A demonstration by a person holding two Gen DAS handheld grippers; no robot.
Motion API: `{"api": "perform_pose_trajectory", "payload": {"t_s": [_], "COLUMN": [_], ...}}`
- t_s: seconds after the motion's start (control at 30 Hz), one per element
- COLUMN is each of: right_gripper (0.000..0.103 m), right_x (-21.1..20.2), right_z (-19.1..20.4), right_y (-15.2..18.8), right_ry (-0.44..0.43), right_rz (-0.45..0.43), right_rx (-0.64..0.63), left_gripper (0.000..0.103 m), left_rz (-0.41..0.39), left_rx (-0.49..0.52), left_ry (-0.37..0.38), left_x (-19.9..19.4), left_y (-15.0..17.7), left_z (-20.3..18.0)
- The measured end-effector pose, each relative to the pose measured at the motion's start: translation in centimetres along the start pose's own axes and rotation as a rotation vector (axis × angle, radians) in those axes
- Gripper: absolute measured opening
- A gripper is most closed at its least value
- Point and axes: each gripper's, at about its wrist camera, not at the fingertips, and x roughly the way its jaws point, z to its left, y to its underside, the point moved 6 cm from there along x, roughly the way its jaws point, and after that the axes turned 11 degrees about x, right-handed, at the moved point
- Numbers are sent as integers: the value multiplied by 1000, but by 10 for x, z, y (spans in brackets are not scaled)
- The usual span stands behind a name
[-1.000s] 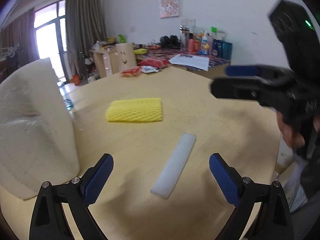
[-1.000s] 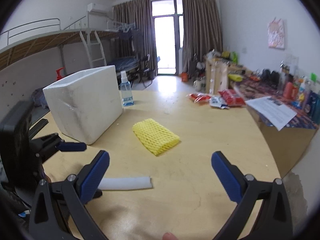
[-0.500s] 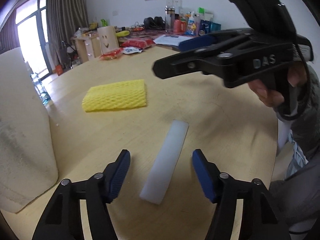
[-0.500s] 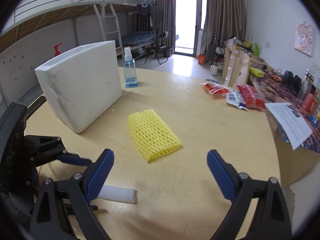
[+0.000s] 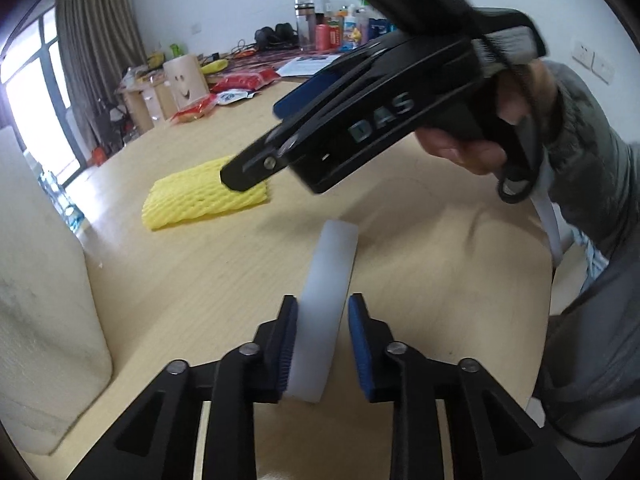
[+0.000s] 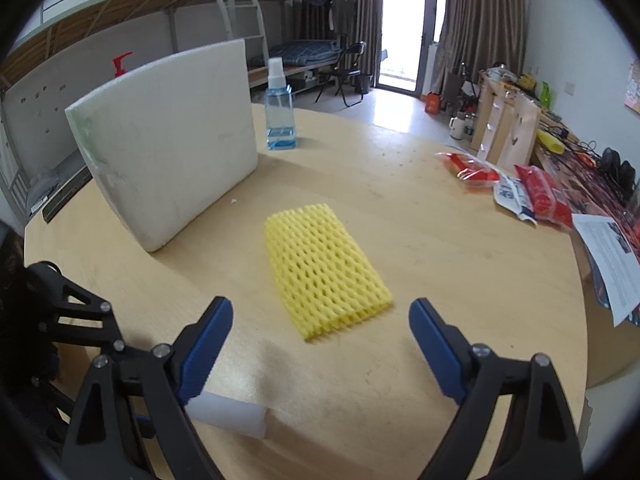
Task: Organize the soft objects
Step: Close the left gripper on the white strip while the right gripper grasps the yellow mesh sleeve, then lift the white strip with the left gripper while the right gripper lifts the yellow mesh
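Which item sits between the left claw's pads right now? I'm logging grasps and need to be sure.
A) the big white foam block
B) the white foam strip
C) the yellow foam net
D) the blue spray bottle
B: the left claw has its pads on either side of the white foam strip, while the yellow foam net lies apart on the table.

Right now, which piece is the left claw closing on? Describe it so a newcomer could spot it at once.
On the round wooden table, in front of the big white foam block and nearer than the yellow mesh sleeve, lies a white foam strip. It sits between the left claw pads: flat, narrow, smooth, unlike the netted yellow piece.
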Motion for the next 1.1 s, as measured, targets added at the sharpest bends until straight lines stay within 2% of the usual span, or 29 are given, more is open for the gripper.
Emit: {"api": "perform_pose_trajectory", "payload": {"t_s": [0.13,0.33,0.4,0.53,0.63,0.7,0.8,1.1], "right_gripper": [86,70,61,50,35,21,13,11], "right_x": [13,28,34,38,37,35,32,12], "right_z": [0,7,7,4,4,-2,-2,8], "right_y": [1,6,9,10,11,11,8,4], "right_ry": [0,-8,-8,36,73,103,100,112], "right_rz": [39,82,99,101,93,86,87,25], "right_rx": [-7,-37,-41,-51,-57,-42,-32,-52], "left_gripper": [19,19,19,19,19,19,18,15], "left_rz": [1,-9,-10,-12,-12,-12,-13,-26], "left_rx": [11,-5,-11,-21,-25,-25,-19,-21], "left_ry": [3,20,26,36,40,37,31,21], "left_x": [-1,1,1,2,2,3,2,-2], "left_y": [1,0,0,-1,-1,-2,-1,-1], "left_z": [2,7,8,9,9,9,9,8]}}
